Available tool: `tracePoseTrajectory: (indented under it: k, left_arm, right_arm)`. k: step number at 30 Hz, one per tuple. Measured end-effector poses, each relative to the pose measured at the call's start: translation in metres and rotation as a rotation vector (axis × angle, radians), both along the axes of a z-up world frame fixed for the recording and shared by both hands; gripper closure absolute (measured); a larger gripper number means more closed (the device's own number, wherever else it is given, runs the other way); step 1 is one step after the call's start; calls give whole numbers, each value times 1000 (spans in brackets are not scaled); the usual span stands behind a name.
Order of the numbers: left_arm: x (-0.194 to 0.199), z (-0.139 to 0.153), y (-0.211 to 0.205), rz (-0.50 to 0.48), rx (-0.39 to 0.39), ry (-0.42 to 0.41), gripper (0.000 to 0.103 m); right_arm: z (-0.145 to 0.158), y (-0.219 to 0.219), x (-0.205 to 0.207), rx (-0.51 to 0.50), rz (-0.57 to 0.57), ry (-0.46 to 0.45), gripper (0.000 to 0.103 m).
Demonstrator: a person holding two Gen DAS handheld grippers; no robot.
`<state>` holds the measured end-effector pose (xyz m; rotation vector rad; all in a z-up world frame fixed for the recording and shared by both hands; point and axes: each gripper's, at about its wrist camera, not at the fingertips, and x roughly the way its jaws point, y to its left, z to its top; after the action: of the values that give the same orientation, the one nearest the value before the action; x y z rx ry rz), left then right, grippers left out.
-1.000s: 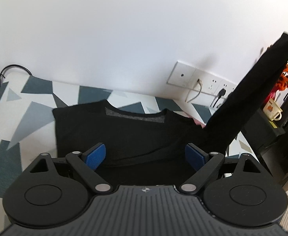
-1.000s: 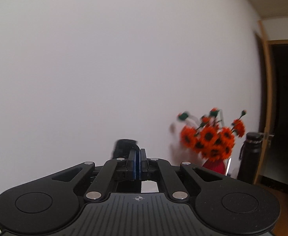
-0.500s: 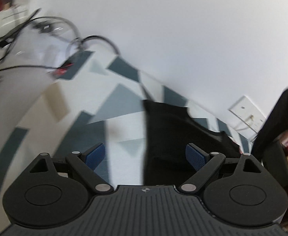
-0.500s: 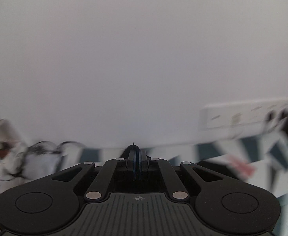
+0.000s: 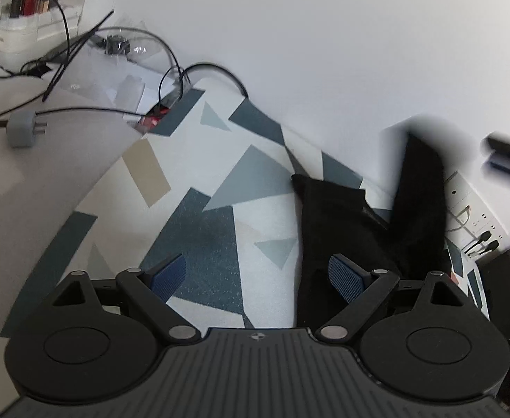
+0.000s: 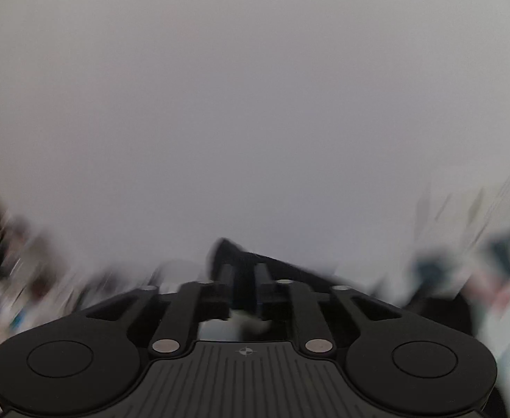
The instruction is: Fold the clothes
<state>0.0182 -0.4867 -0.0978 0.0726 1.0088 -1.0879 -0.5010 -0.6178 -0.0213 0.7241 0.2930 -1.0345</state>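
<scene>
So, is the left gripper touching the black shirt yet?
Cannot tell. In the left wrist view one pad of the open left gripper overlaps the black shirt, but contact or gap is not visible.

right gripper [image 6: 244,275]: motion-blurred | black garment [image 5: 345,223]: raised end blurred

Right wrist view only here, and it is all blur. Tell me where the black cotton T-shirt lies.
Observer: The black cotton T-shirt lies on the grey-and-teal triangle-patterned tabletop, near the wall.
Operator: Report whether it lies flat.
Observer: No. Its right side rises in a tall strip above the rest.
Operator: Give me the left gripper.
Observer: The left gripper has its jaws wide apart and holds nothing.
</scene>
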Motion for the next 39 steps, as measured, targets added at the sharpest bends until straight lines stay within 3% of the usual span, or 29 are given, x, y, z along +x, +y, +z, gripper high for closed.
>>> tracePoseTrajectory:
  k: [2, 4, 6, 9, 12, 14, 17, 18, 21, 24, 25, 26, 28, 31, 33, 35, 37, 39]
  left_arm:
    - [-2, -4, -4, -4, 18, 1, 12]
    - [-6, -7, -13, -24, 38, -1, 12]
    - [-10, -8, -23, -49, 46, -6, 12]
    - [-7, -13, -44, -74, 41, 1, 12]
    - [14, -31, -71, -23, 59, 80, 12]
    - [28, -47, -88, 37, 66, 166, 25]
    - [32, -69, -109, 67, 67, 276, 34]
    - [27, -74, -115, 61, 75, 269, 34]
    - [8, -69, -130, 20, 70, 141, 33]
    - [-5, -69, -143, -5, 65, 84, 33]
    - [-9, -68, -145, -18, 63, 54, 40]
    - [-13, -66, -148, -30, 61, 23, 62]
    - [-22, -58, -151, -58, 48, -53, 88]
    - [-36, -38, -150, -101, 11, -192, 91]
    - [-45, -25, -150, -130, -13, -285, 92]
    - [-55, -12, -149, -159, -37, -378, 92]
    - [-64, 1, -148, -188, -62, -471, 92]
    - [-62, 10, -147, -194, -87, -465, 92]
  right_arm:
    - [-25, 4, 7, 78, 45, -31, 74]
    - [-33, 4, -5, 73, 4, -27, 67]
    - [-36, -6, -42, 62, -85, -56, 64]
    - [-43, -19, -130, 41, -255, -70, 63]
    - [-62, -10, -198, 8, -405, 51, 61]
    - [-87, -2, -232, 4, -490, 132, 59]
    - [-135, 13, -276, 94, -568, 146, 59]
    - [-150, 18, -285, 131, -582, 141, 59]
    - [-180, 24, -297, 182, -590, 154, 59]
    - [-189, 19, -284, 152, -521, 228, 59]
    - [-188, 14, -275, 132, -484, 266, 56]
    - [-188, 8, -265, 112, -442, 315, 54]
    - [-190, -2, -248, 89, -361, 405, 46]
    - [-200, -20, -228, 119, -207, 484, 39]
    - [-204, -25, -221, 100, -171, 539, 36]
    - [-205, -30, -219, 63, -169, 575, 44]
    - [-196, -36, -227, 30, -198, 535, 97]
    - [-184, -41, -239, -5, -248, 462, 97]
